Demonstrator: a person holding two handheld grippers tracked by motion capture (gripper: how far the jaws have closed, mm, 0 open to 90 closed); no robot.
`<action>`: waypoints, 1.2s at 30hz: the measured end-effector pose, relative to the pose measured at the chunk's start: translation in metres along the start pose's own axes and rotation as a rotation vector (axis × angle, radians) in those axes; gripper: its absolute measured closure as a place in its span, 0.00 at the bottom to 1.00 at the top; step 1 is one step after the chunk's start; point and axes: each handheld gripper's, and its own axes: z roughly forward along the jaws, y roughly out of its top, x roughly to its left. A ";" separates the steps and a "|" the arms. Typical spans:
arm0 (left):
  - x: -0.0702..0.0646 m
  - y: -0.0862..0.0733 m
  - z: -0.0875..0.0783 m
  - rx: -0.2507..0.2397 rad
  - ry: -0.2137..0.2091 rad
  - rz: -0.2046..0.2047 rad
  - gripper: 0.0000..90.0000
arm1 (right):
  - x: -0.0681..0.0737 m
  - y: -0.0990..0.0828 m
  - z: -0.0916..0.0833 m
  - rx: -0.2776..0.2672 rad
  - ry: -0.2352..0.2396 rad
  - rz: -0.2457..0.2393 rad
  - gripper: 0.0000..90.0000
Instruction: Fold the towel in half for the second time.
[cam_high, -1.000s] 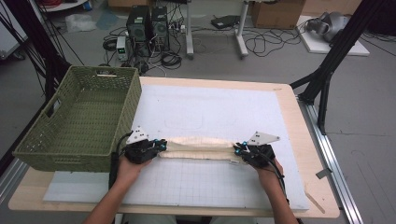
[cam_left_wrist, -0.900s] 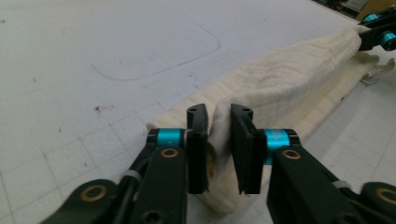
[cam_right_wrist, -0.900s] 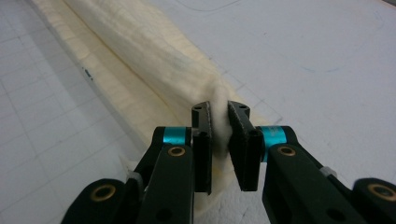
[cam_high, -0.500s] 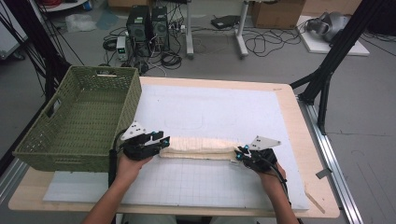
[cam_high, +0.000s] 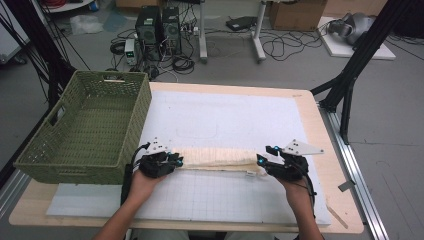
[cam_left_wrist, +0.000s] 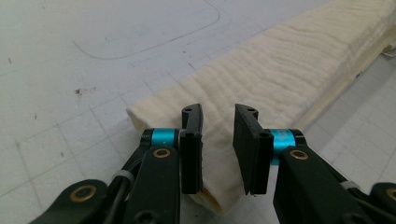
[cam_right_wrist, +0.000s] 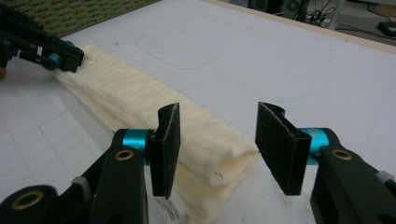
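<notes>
Looking down, I see the long folded cream cloth (cam_high: 220, 158) lying across the white gridded mat (cam_high: 235, 120) beside the green woven basket (cam_high: 85, 125). My left gripper (cam_high: 176, 161) has just narrowed around one end — pads not pressing. My right gripper (cam_high: 260, 162) has just opened wide at the other end, gripping nothing.

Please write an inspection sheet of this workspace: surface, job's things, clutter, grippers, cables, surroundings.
Surface: wooden table covered by a white grid mat.
Job's things: cream folded cloth lying as a long strip on the mat; green woven basket at the table's left edge.
Clutter: nothing seen.
Grippers: left gripper jaws apart around one cloth end, just been closing; right gripper open at the other end, just been opening.
Cables: black cable trails from the left gripper.
Surroundings: computer towers, floor cables, cardboard boxes.
</notes>
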 end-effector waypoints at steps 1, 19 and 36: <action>0.000 0.000 0.000 -0.004 -0.001 -0.003 0.80 | 0.003 0.003 0.004 0.004 -0.002 0.004 0.58; 0.002 0.000 0.002 0.036 0.003 -0.025 0.82 | 0.014 -0.023 0.050 0.233 -0.009 -0.046 0.64; 0.001 -0.001 0.002 0.038 0.008 -0.020 0.82 | 0.004 -0.036 0.036 0.207 -0.033 -0.004 0.59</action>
